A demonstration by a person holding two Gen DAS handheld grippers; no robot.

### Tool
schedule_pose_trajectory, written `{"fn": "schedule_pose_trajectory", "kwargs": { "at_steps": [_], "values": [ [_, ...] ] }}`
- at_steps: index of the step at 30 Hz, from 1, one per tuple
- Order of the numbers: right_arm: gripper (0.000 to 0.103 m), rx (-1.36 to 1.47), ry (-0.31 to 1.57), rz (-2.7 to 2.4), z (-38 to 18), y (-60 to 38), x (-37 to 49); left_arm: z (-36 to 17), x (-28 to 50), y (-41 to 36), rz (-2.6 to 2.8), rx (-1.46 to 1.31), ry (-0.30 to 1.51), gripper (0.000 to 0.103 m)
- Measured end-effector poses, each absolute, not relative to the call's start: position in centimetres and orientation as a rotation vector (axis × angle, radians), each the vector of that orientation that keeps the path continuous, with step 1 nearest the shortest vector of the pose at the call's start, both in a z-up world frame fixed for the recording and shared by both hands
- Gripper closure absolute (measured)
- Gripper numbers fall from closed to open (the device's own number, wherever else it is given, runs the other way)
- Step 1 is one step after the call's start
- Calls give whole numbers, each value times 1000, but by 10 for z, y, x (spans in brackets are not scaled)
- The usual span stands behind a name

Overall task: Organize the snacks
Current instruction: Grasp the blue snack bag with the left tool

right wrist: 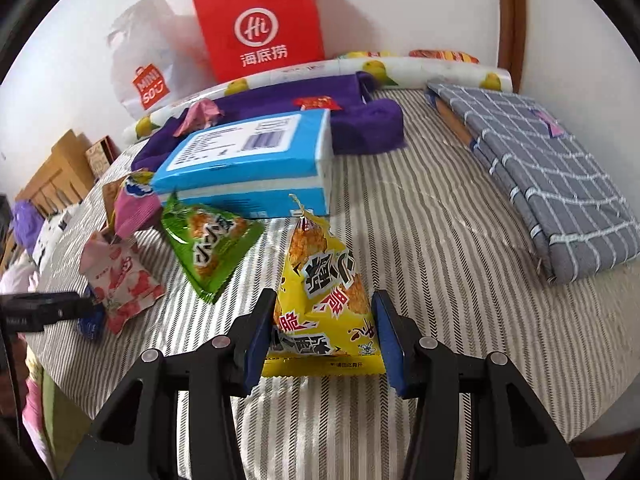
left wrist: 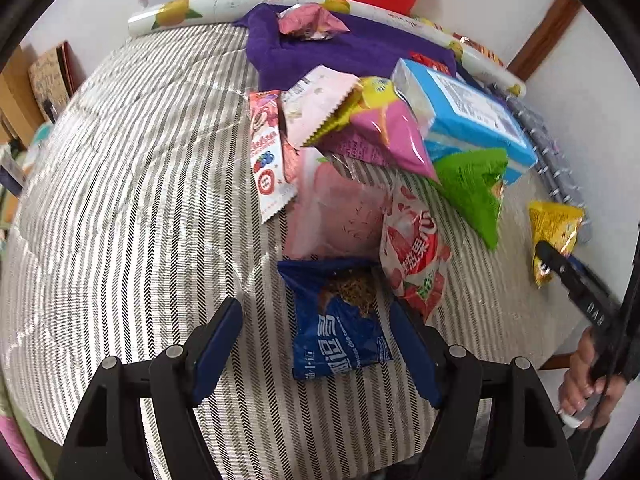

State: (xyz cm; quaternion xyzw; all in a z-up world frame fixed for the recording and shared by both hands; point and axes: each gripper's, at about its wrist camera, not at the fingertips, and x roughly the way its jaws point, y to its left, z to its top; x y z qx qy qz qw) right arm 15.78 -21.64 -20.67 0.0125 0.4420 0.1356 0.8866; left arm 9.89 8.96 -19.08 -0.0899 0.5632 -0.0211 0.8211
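Note:
Snack packets lie on a striped cloth (left wrist: 120, 200). In the left wrist view, my left gripper (left wrist: 316, 320) is open around a dark blue packet (left wrist: 340, 328) lying flat between the fingers. Ahead lie a red-white packet (left wrist: 412, 260), a pale pink bag (left wrist: 340, 208), a pink-yellow bag (left wrist: 384, 128) and a green triangular packet (left wrist: 476, 188). In the right wrist view, my right gripper (right wrist: 324, 320) is open around a yellow triangular packet (right wrist: 324, 304); the pads stand close beside it. The green packet (right wrist: 208, 240) lies to its left.
A blue tissue pack (right wrist: 248, 160) and a purple cloth (right wrist: 280, 104) lie behind the snacks. A folded grey checked cloth (right wrist: 552, 176) lies at the right. A red paper bag (right wrist: 260, 24), a white bag (right wrist: 148, 72) and a lemon-print roll (right wrist: 304, 72) stand by the wall.

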Motion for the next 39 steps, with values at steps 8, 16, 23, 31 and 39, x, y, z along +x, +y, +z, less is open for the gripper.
{"fn": "schedule_pose_trajectory", "kwargs": {
  "at_steps": [8,16,23,31,39],
  "values": [
    [53,4,908,284,-220,-209,167,-194,93,74,17,-79,1157,24],
    [53,24,905,282,-221,-210,163,-197,96,66,39,-45,1159,22],
    [54,34,929,299,-219,-209,154,-193,92,69,64,-35,1129,52],
    [54,13,905,306,-205,-205,143,-189,88,86,8,-125,1139,66],
    [54,-25,865,304,-184,-199,135,-180,79,92,-19,-171,1130,66]
  ]
}}
